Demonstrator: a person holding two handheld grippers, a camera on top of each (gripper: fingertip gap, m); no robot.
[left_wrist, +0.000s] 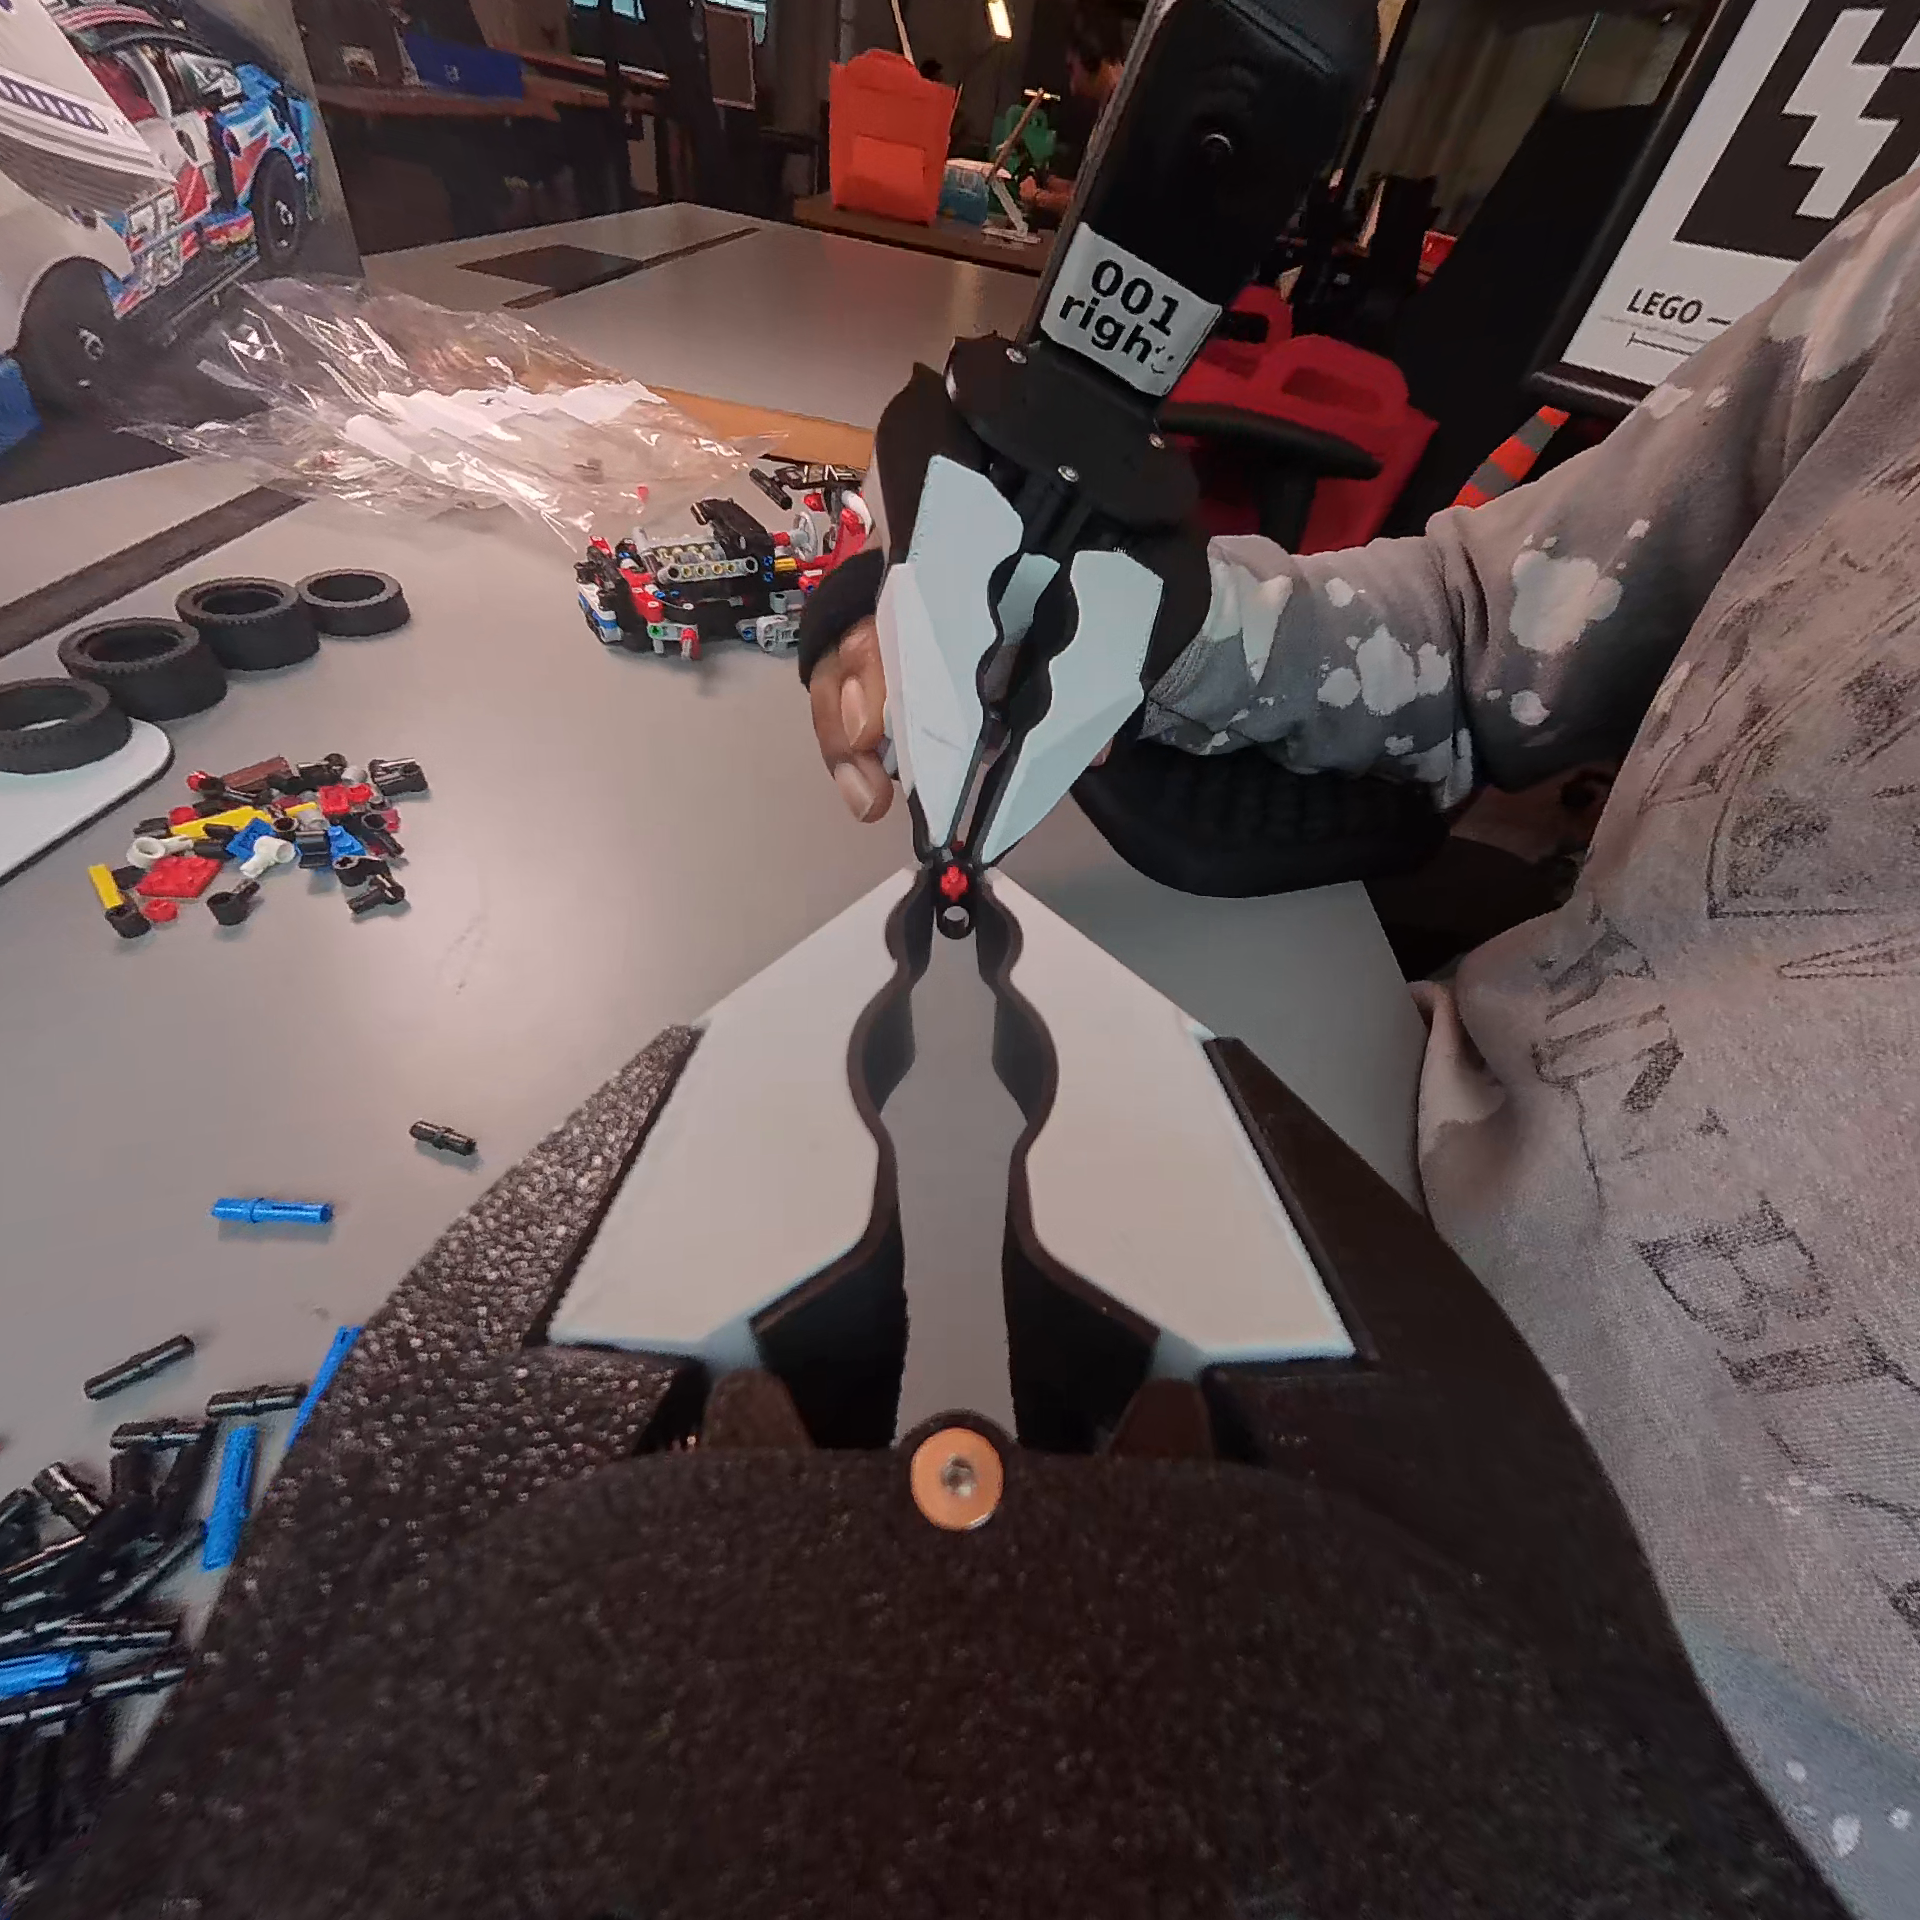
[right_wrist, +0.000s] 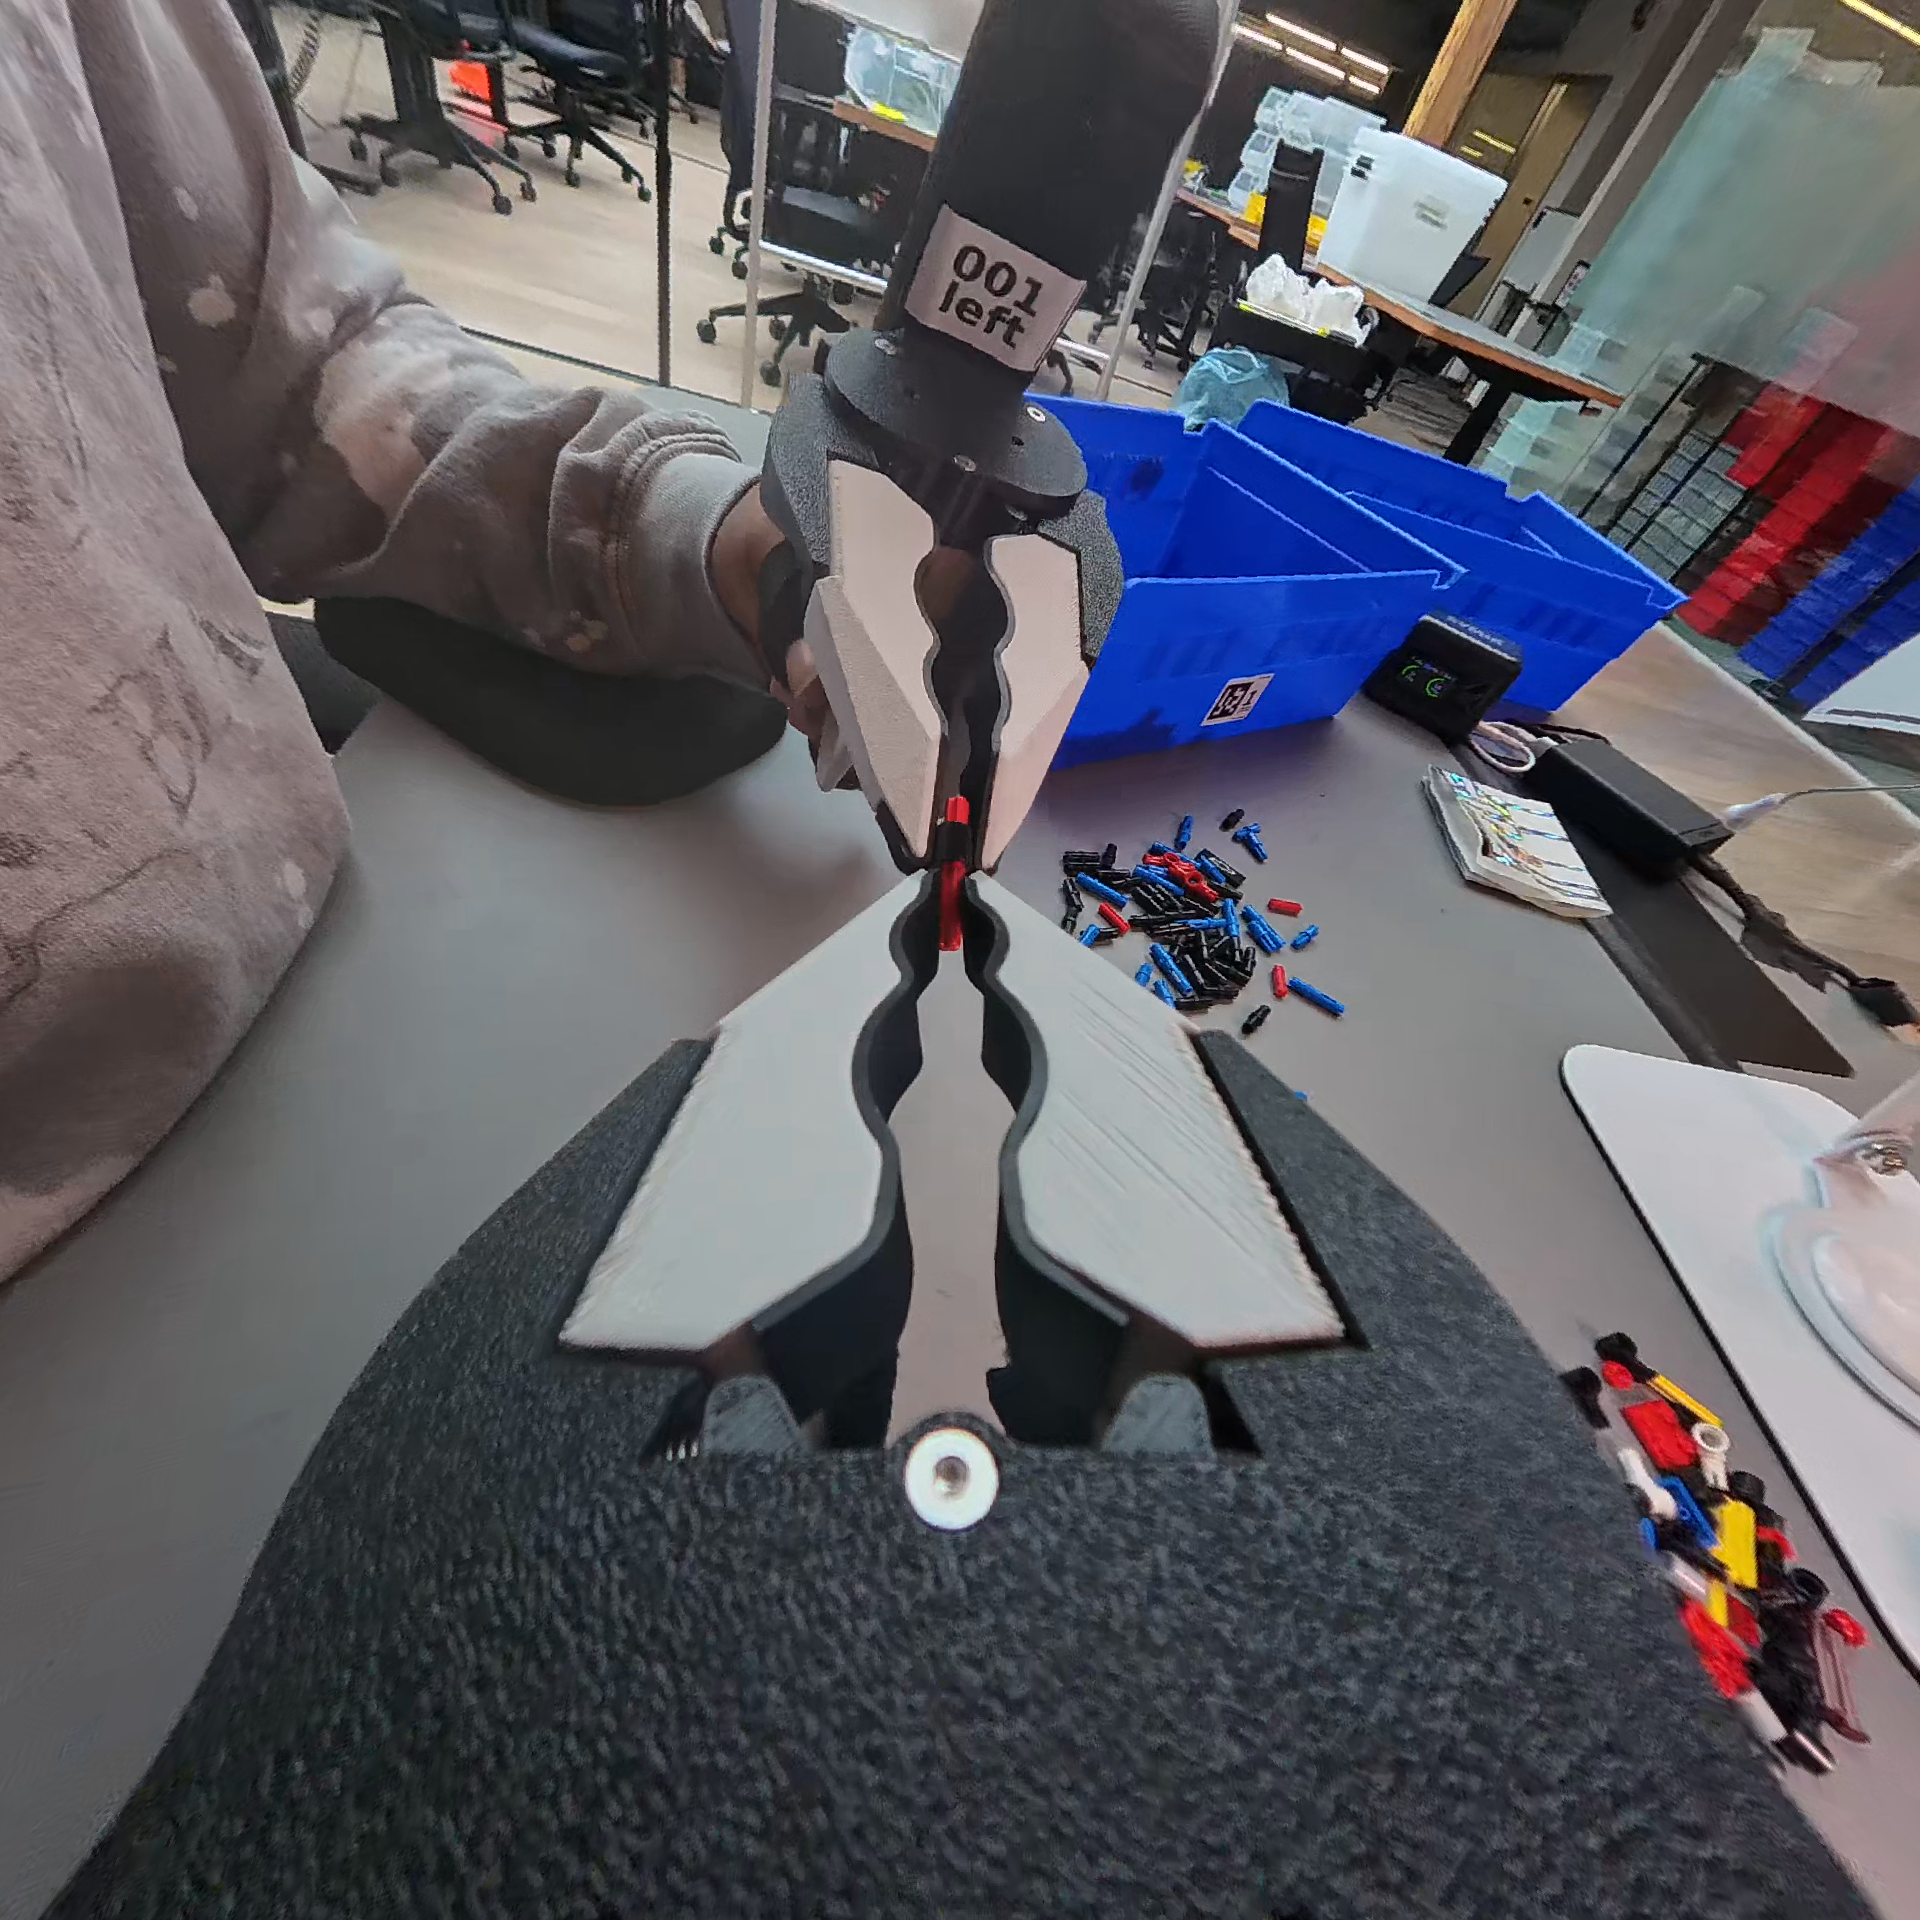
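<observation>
- Red axle pin (right_wrist: 951, 902) sits pinched at its lower end between the narrow jaws of the right gripper (right_wrist: 948, 914), its long axis in line with the fingers and pointing toward the left gripper (left_wrist: 954, 920).
- Left jaws are closed on a small black connector (left_wrist: 954, 922) with a round hole; the pin meets it tip to tip at frame centre.
- Both grippers are equally near the joint, held above the grey surface (left_wrist: 623, 935).
- Blue bins (right_wrist: 1299, 582), upper right of the right wrist view: contents hidden.
- Loose pins (right_wrist: 1184, 935) lie beside them; clear bag (left_wrist: 416, 405) holds white parts.
</observation>
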